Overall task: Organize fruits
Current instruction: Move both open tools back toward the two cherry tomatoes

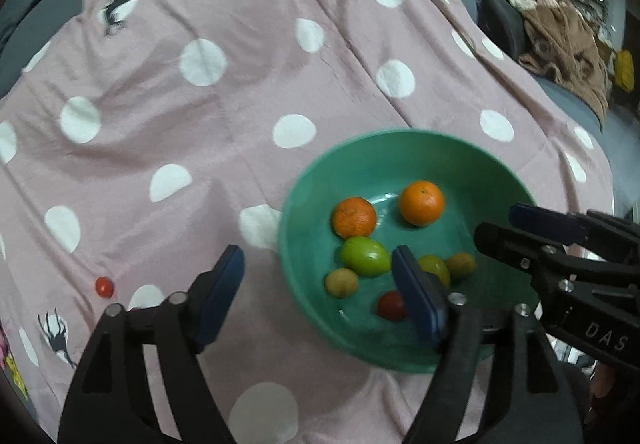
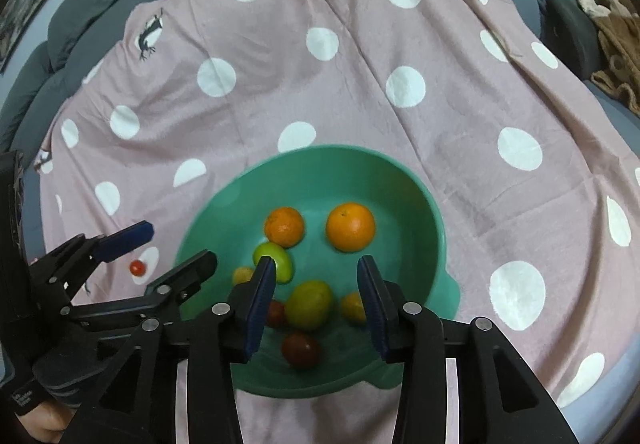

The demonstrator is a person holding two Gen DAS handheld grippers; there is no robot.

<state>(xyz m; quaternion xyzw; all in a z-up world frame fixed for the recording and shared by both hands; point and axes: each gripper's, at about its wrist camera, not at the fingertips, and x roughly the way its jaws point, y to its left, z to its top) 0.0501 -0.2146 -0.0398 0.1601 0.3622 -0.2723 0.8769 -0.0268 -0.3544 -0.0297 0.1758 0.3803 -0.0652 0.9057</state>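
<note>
Fruit is nearly all gathered: on the pink polka-dot cloth one small red tomato lies alone, well apart from the green bowl and out at about nine o'clock of it in the left wrist view. The left gripper hangs released, jaws spread wide and empty, one finger over the cloth and the other over the bowl's near wall; the stray tomato sits at roughly ten o'clock of its left finger, off to the side, not between the jaws. Being round, it has no long axis to line up with. Inside the bowl rest two oranges, a green lime, a second yellow-green fruit, two small tan fruits and a red one. Further right, the right gripper is also released and empty, poised above the bowl's contents, with the loose tomato far out at nine o'clock beyond the other tool. By this layout the left hand looks clearly nearer, so the coming pick likely falls to it, swinging leftward.
</note>
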